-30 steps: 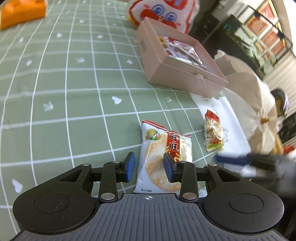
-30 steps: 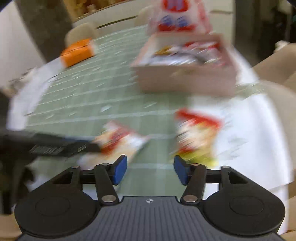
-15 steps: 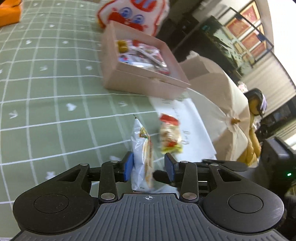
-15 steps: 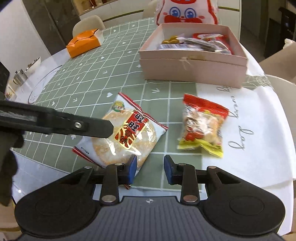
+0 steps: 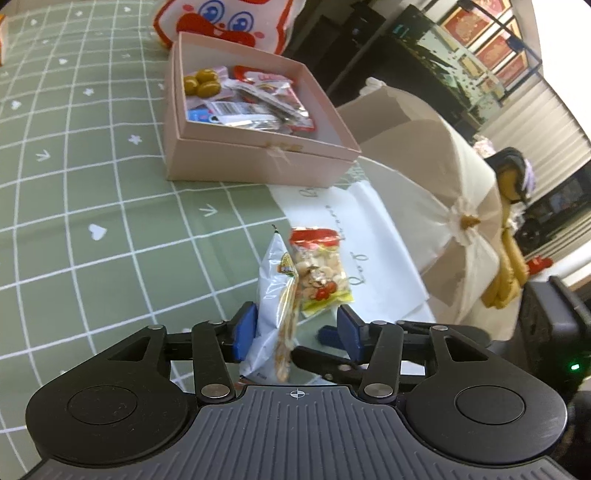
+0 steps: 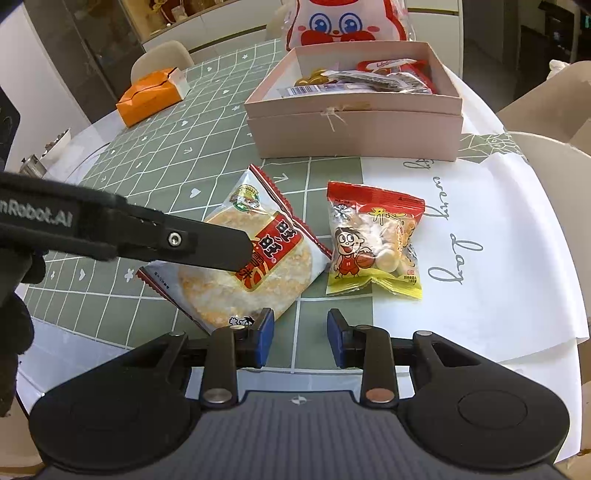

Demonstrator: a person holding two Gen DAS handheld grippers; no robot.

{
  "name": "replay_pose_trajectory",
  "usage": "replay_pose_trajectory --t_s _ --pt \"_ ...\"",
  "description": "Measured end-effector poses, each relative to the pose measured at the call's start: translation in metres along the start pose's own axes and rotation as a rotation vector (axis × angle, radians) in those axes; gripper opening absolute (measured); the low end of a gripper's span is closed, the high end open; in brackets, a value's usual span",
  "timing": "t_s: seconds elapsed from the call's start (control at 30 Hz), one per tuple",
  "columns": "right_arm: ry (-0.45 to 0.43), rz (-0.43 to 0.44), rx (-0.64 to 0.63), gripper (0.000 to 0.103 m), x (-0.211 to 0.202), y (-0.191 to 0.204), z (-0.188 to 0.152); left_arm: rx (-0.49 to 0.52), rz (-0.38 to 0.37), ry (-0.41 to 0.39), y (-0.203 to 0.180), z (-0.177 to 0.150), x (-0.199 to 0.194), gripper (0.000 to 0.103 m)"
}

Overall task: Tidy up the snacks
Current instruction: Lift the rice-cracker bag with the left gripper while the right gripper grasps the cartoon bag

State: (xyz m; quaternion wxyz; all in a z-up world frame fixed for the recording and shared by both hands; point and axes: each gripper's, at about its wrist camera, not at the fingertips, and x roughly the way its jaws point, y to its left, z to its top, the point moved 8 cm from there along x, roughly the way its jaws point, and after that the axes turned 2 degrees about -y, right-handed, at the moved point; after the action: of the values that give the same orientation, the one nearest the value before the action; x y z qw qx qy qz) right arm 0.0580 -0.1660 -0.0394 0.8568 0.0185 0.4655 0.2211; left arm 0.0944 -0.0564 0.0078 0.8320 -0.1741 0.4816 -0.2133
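A rice-cracker packet (image 6: 255,254) lies on the green checked cloth, and a red-and-yellow snack packet (image 6: 373,243) lies to its right. In the left wrist view the cracker packet (image 5: 275,314) stands edge-on between my left gripper's (image 5: 297,330) fingers, which are apart; only the left pad (image 5: 244,330) is near it. The left gripper's finger (image 6: 207,245) crosses over the packet in the right wrist view. My right gripper (image 6: 299,330) is open and empty, just in front of both packets. A pink box (image 6: 354,129) holding several snacks stands behind.
A large cartoon-face bag (image 6: 347,22) sits behind the box. An orange box (image 6: 151,94) is at the far left. White paper (image 6: 498,240) covers the table's right side. Cloth-covered chairs (image 5: 443,206) stand beyond the table edge.
My left gripper has tilted and moved in so the cracker packet now stands edge-on between its fingers, which have spread a little. My right gripper has steadied and drawn closer to the packets.
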Motion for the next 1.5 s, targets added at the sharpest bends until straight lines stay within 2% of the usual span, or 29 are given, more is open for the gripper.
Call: replay_pose_trajectory --t_s 0.07,0.17,0.37,0.6,0.67,0.83,0.93,1.07,1.23,1.37,1.5 --pt "0.0 -0.003 0.002 0.032 0.0 0.0 0.0 0.021 -0.001 0.011 -0.004 0.0 0.001 0.053" --pt "-0.001 -0.012 0.001 0.032 0.0 0.001 0.0 0.075 0.052 0.026 -0.005 0.0 0.006 0.053" --pt "-0.007 -0.026 0.002 0.032 -0.002 0.0 0.0 0.051 0.026 0.044 0.0 0.001 0.015 0.053" --pt "-0.014 -0.025 0.007 0.032 -0.002 0.001 -0.002 0.052 0.076 0.087 0.009 -0.007 0.034 0.052" --pt "-0.017 -0.027 0.008 0.032 -0.002 0.0 -0.002 0.043 0.064 0.071 0.007 -0.007 0.034 0.05" --pt "-0.024 -0.036 0.011 0.032 -0.003 0.001 -0.003 0.07 0.107 0.044 0.007 -0.007 0.028 0.03" --pt "-0.026 -0.038 0.017 0.032 -0.003 0.0 -0.003 -0.015 0.088 0.051 0.013 -0.009 0.025 0.027" --pt "-0.023 -0.058 0.016 0.033 -0.003 0.0 -0.003 -0.027 0.084 0.028 0.015 -0.014 0.016 0.025" --pt "-0.083 -0.153 0.018 0.052 -0.014 -0.011 0.003 -0.021 0.184 -0.049 0.026 -0.02 -0.014 0.023" --pt "-0.108 -0.224 0.031 0.058 -0.014 -0.022 0.01 -0.059 0.207 -0.083 0.038 -0.022 -0.029 0.023" --pt "-0.115 -0.267 0.002 0.06 -0.006 -0.027 0.022 -0.069 0.215 -0.067 0.045 -0.028 -0.032 0.023"
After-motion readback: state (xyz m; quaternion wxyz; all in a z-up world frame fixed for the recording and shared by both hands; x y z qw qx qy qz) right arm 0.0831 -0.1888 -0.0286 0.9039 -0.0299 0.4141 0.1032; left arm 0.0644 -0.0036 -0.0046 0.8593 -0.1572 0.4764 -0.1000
